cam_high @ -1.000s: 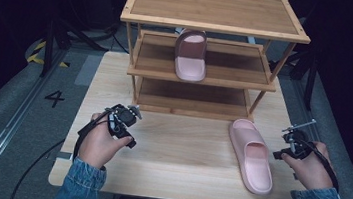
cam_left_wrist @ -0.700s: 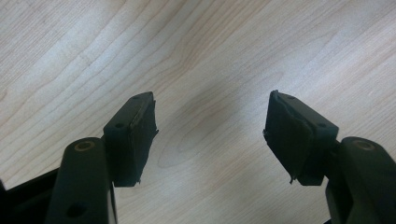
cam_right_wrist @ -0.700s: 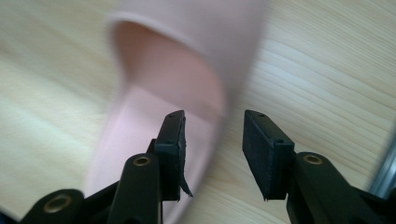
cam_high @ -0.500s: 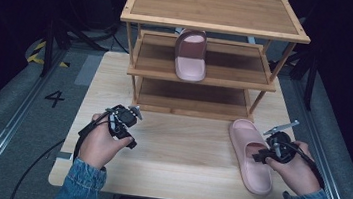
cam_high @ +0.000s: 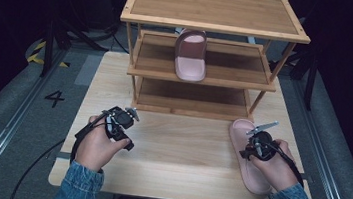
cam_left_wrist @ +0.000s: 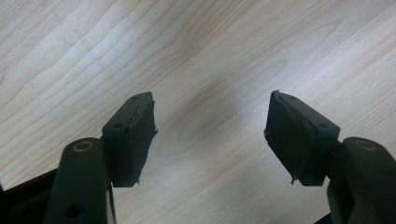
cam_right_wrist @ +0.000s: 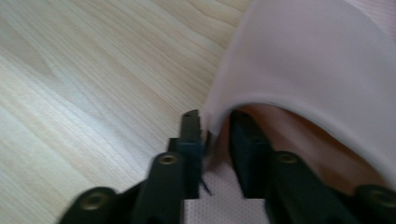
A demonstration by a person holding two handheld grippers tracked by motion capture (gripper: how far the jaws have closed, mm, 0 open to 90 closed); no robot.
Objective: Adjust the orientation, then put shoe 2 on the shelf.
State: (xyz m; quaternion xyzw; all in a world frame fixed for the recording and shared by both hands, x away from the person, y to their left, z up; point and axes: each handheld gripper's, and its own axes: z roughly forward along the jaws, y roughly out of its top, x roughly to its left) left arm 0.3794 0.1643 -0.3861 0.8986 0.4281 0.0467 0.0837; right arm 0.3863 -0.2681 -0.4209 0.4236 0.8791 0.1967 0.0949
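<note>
Right gripper [cam_high: 249, 149] moved onto the pink slipper [cam_high: 248, 138]
Its jaws are now pinched on the strap edge; the left gripper [cam_left_wrist: 210, 135] is held wide over bare table [cam_high: 183, 150], rack [cam_high: 207, 78] behind.

Two pink slippers: one slipper [cam_high: 191, 56] lies on the middle shelf of the rack, the other slipper [cam_high: 251, 156] on the bench near its right edge. One wooden rack [cam_high: 217, 8] with three shelves stands at the far edge of one bench [cam_high: 179, 150]. Two claws: the left claw [cam_high: 120, 121] and the right claw [cam_high: 251, 149].
</note>
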